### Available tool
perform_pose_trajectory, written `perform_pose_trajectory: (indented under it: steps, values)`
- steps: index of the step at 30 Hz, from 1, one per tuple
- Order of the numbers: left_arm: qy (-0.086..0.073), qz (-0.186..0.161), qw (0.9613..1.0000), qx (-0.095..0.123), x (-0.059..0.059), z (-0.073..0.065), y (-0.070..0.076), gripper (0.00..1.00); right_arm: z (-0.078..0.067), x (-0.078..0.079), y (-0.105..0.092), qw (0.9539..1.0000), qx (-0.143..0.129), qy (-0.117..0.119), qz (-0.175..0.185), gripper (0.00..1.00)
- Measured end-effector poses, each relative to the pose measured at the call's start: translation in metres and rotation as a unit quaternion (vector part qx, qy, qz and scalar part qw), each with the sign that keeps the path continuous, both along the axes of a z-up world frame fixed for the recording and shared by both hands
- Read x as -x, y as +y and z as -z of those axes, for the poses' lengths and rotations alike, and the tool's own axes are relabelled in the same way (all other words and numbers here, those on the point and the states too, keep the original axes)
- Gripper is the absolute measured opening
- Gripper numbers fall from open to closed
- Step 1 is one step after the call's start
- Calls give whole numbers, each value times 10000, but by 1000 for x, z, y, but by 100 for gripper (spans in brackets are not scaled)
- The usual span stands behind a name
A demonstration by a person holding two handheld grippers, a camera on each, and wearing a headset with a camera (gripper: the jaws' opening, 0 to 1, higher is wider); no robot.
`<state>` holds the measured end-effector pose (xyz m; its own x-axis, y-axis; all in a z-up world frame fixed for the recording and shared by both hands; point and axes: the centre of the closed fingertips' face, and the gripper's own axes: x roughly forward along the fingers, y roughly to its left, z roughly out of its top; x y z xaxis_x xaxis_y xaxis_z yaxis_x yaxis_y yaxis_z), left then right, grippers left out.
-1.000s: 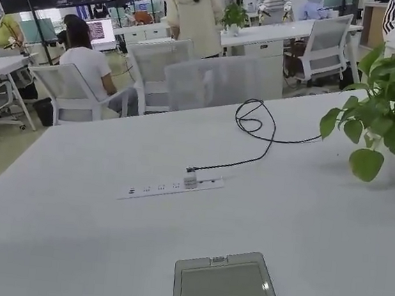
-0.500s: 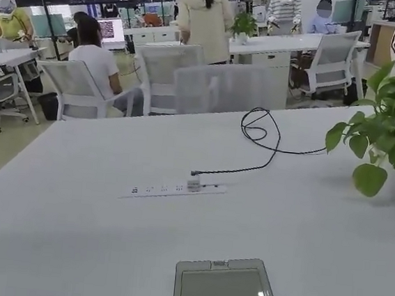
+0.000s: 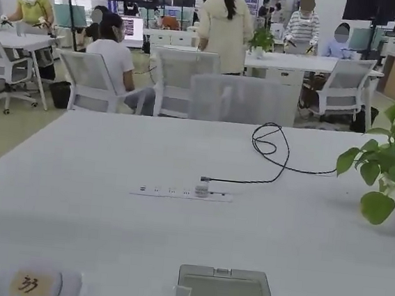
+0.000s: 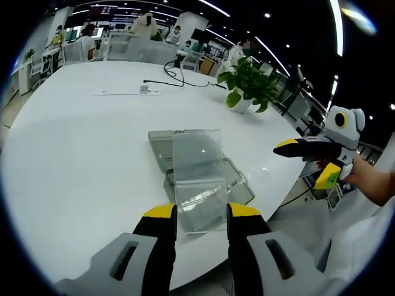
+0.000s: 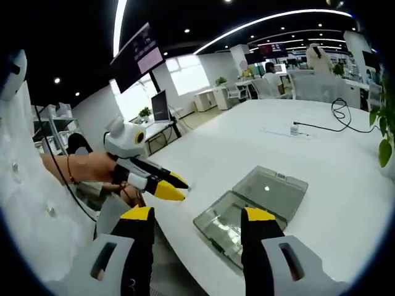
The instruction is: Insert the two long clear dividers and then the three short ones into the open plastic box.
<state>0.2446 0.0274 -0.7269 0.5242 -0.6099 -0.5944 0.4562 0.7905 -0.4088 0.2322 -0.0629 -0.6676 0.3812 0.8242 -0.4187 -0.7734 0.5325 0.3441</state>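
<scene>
White workbench (image 3: pixel 72 213) in an open-plan office, broad and mostly bare; the background holds at least five pale mesh chairs, further desks and at least five people. Items on the bench: one open plastic box (image 5: pixel 217 229), clear, lying close to the near edge with its hinged lid (image 5: pixel 271 188) folded flat on the far side; one white power strip (image 3: pixel 179 192) at mid-table with one plug in it; one black cable (image 3: pixel 270 151) looping from that plug toward the far edge; one potted plant (image 3: pixel 388 166) at the right side. Dividers: one clear divider (image 4: pixel 197 172) counted, upright in the air just before the box, its lower end between the yellow tips of the left gripper (image 4: pixel 202 213), which is clamped on it; whether more than one sheet is stacked there cannot be told. Right gripper (image 5: pixel 200 216): jaws spread wide, nothing between them, pointed toward the box; in the left gripper view it hangs out past the table's rim, well apart from the box. Clearances: wide bare surface between box and power strip; plant and cable well apart from the box; the two grippers stand at or beyond the near edge, one to each side of the box, apart from one another
</scene>
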Motion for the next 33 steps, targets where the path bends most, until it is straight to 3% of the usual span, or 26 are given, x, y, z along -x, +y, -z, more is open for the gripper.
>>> perform_pose_trajectory:
  steps: [3,8,10,20,25,33]
  values:
    - [-158,130,9996,204,1,-13,-14,30,-5,-8,13,9992,-238,198,261,46]
    - [-316,281,9984,370,2,-24,-28,30,3,-13,25,9981,-165,418,422,31]
    - [-420,371,9977,374,2,-27,-32,30,4,-15,29,9965,-283,552,557,28]
    - [-561,547,9959,453,1,-34,-40,30,10,-24,32,9904,-450,935,910,19]
    - [-613,570,9957,409,-1,-35,-41,30,12,-24,36,9864,-548,1129,1062,8]
    - [-642,592,9953,426,-3,-33,-43,31,10,-28,36,9834,-587,1138,1283,7]
